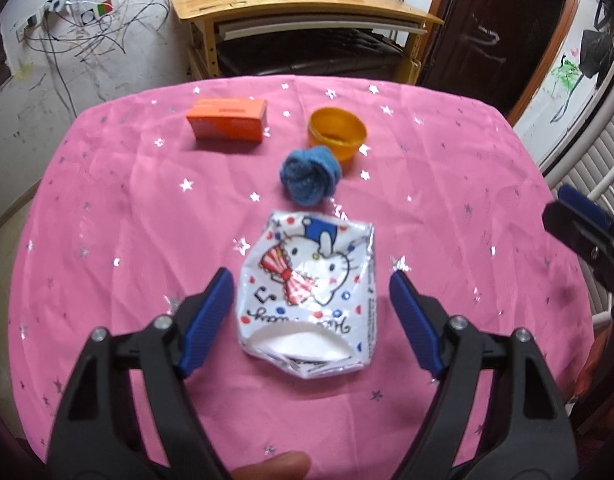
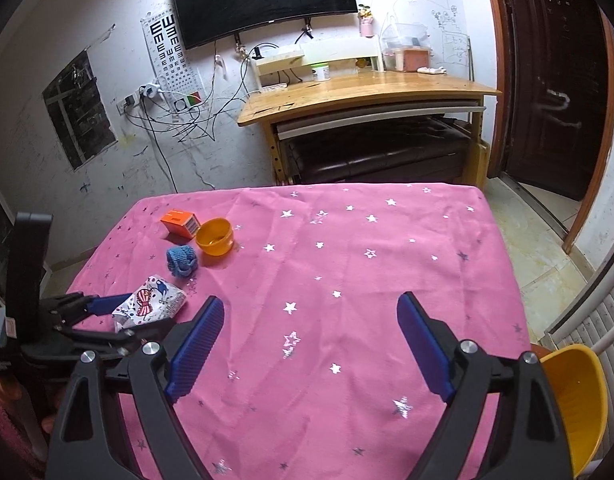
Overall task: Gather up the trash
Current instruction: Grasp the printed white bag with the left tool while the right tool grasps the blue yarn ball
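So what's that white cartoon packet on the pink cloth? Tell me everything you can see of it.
The packet is a crumpled, glossy white wrapper, foil-like, printed with a cartoon cat, a red striped bow, coloured dots and script lettering. It lies flat on the cloth, torn open at its near end, showing a white inside. The left gripper straddles it, blue pads on either side, not yet pressing. A blue knitted ball sits just beyond it, apart.

left wrist: steep, close over pink tablecloth (image 1: pixel 107 208) | right wrist: shallower, faces desk (image 2: pixel 367 92) wall | shared: crumpled wrapper (image 1: pixel 307 292), orange box (image 1: pixel 227 122)
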Available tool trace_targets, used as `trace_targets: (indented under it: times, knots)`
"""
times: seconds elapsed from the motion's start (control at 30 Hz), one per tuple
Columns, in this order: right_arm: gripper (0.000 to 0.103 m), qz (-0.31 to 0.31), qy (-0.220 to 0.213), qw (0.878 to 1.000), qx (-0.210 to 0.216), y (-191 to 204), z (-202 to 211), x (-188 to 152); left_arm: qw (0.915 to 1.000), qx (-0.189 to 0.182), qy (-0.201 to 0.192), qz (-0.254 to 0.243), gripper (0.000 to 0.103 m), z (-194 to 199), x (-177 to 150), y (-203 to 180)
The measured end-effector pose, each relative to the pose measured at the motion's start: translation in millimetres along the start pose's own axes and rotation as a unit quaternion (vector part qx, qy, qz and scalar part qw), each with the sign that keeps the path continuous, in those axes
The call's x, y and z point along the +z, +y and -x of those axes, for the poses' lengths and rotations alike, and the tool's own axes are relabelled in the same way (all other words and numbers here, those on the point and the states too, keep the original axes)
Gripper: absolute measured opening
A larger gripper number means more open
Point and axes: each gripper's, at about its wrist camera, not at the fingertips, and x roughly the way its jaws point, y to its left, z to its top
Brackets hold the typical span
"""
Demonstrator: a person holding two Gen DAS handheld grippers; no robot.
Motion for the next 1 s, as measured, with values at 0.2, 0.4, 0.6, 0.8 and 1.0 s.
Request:
trace_targets:
  times: [0.2, 0.4, 0.6, 0.8, 1.0]
  knots:
    - [0.083, 0.009, 0.009, 1.000, 0.007, 13, -10, 3, 1.0000, 0.001, -0.008, -0.002, 0.056, 2, -3, 4]
    - [0.083, 0.020, 0.015, 0.999, 0.019, 29, -19, 7, 0.9996, -0.019, -0.017, 0.009, 0.041, 10, -7, 14]
    - [0.083, 0.044, 0.026, 0.998, 0.040, 59, -36, 14, 0.9990, -0.031, -0.023, 0.024, 0.033, 21, -14, 27]
    - [0.083, 0.056, 0.038, 0.996, 0.065, 86, -58, 22, 0.9976, -0.031, -0.035, 0.050, 0.033, 34, -20, 51]
    - [0.083, 0.074, 0.053, 0.993, 0.070, 108, -78, 27, 0.9954, -0.021, -0.051, 0.079, 0.033, 46, -22, 80]
